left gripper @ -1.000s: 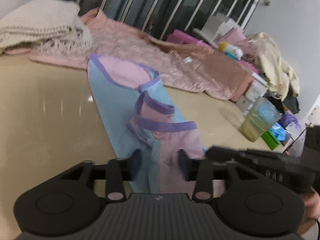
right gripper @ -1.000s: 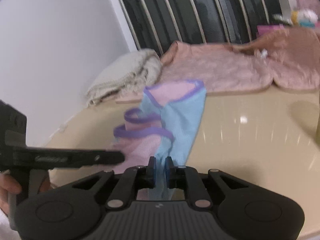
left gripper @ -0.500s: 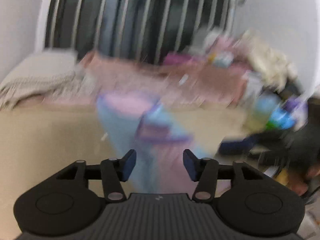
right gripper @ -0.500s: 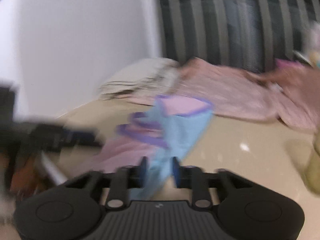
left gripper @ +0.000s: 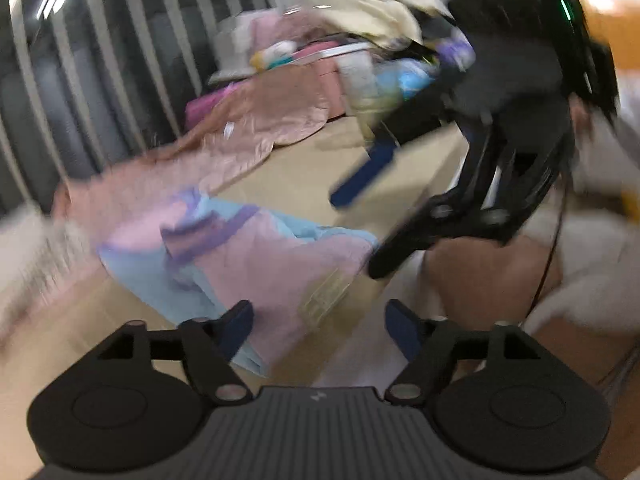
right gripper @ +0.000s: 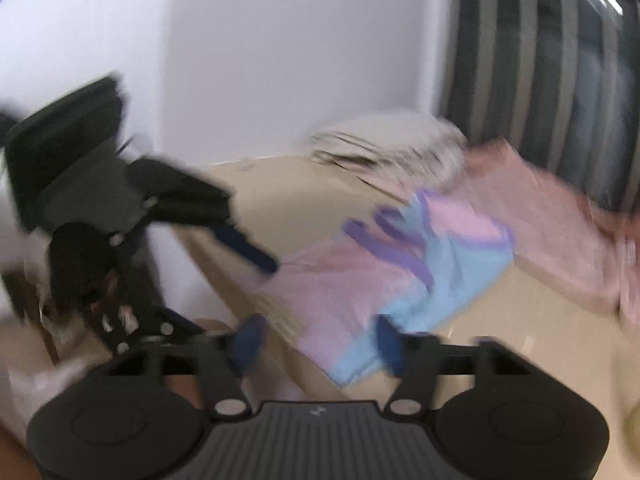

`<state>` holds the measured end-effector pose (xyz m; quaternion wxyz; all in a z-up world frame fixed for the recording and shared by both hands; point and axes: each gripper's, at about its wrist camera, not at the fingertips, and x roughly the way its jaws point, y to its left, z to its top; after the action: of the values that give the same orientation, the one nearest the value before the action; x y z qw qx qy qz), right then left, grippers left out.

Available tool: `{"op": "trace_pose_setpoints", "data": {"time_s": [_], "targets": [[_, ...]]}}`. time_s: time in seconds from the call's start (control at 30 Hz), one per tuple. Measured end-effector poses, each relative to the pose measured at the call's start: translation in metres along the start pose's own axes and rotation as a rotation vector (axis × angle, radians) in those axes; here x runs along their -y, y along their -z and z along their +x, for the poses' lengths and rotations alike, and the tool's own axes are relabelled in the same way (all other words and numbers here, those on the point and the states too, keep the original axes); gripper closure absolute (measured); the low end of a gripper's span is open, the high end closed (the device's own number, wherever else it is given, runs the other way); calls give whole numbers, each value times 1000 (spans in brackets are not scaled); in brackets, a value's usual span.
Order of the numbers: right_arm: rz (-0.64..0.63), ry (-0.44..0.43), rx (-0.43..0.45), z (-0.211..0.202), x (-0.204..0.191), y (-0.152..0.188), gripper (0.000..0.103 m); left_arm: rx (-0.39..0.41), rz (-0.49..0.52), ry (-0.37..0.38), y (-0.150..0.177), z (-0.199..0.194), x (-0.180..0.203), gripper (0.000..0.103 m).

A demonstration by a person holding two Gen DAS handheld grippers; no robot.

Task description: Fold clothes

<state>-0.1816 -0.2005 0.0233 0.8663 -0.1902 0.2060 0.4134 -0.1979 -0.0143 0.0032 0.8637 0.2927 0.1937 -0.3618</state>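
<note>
Left handheld gripper: matte black plastic body, ribbed centre panel with a small pale logo mark, two round disc housings at either side. Linkage arms are black, each fixed with a silver pivot screw. Finger pads are dark blue.

Right handheld gripper: same build — black ribbed panel, pale logo, twin disc housings, silver pivot screws, dark blue finger pads. Seen from the left wrist camera, its upper housing carries a small green light, and a thin black cable hangs beside it.

Person: white garment, blurred — detail cannot be told.
</note>
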Motion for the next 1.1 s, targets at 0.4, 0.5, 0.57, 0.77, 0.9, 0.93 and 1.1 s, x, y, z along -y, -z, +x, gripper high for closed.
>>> {"op": "trace_pose_setpoints", "data": {"time_s": [0.4, 0.5, 0.57, 0.77, 0.9, 0.93, 1.1], "targets": [[-334, 50, -128, 18, -33, 6, 96, -42, 183, -63, 10, 5, 6, 80], [-312, 26, -124, 4, -36, 7, 96, -50, 169, 0, 5, -10, 8, 94], [-259, -29, -104, -9, -26, -2, 97, -55, 147, 63, -1, -23, 4, 95], [-82, -189, -39, -37, 17, -29, 97, -27, -49, 221, -29, -30, -57, 95], [74, -227, -42, -19, 75, -39, 97, -33, -261, 256, -36, 5, -107, 95], [100, -221, -46, -11, 87, -42, 97, -37, -316, 261, -37, 16, -119, 95], [195, -29, -103, 44, 124, -39, 89, -111, -625, 174, -31, 79, -168, 70]]}}
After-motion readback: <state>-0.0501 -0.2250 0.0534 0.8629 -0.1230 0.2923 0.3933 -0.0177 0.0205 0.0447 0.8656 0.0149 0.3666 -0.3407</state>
